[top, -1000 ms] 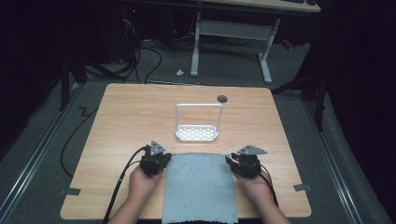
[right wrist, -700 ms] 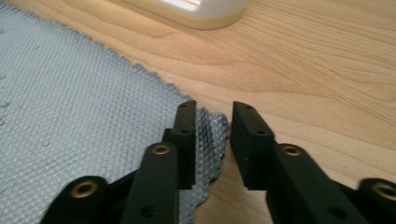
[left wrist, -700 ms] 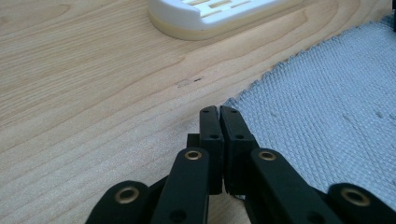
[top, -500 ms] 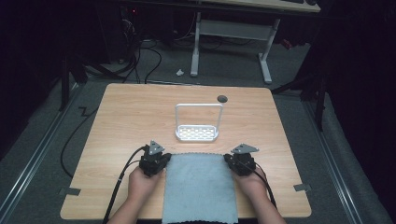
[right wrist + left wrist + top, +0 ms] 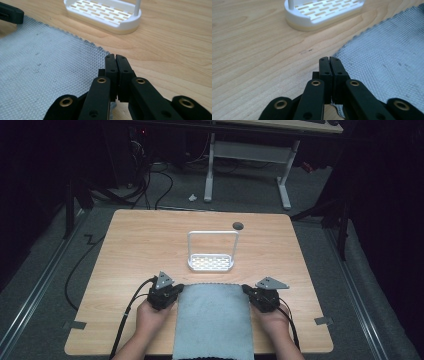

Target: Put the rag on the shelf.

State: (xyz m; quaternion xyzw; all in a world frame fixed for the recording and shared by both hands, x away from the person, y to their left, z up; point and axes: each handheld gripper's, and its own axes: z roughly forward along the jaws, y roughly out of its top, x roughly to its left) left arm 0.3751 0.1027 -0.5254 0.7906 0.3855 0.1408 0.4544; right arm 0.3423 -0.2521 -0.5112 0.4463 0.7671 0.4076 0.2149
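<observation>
**Both far corners of the cloth pinched, ready to lift**

I start with the table, a pale wooden top with plenty of bare grain around the work. On its near half lies the grey cloth, spread flat between my two hands, its near end running off the front edge of the table. Beyond it, well apart from the weave, stands a white slotted rack with a tall wire hoop.

The cloth looks light and limp, a waffle-textured weave that I judge will sag and fold the moment it leaves the wood, so it wants holding at two corners at once (one corner alone would let it hang in a rope). It should not be slippery or fragile; the rough texture gives the pads something to bite.

My left gripper sits at the far left corner, jaws pressed together with the hem caught between them. My right gripper mirrors it at the far right corner and has just been closing; its jaws now meet on the scalloped edge there. I would raise both evenly, keeping the span taut.
</observation>
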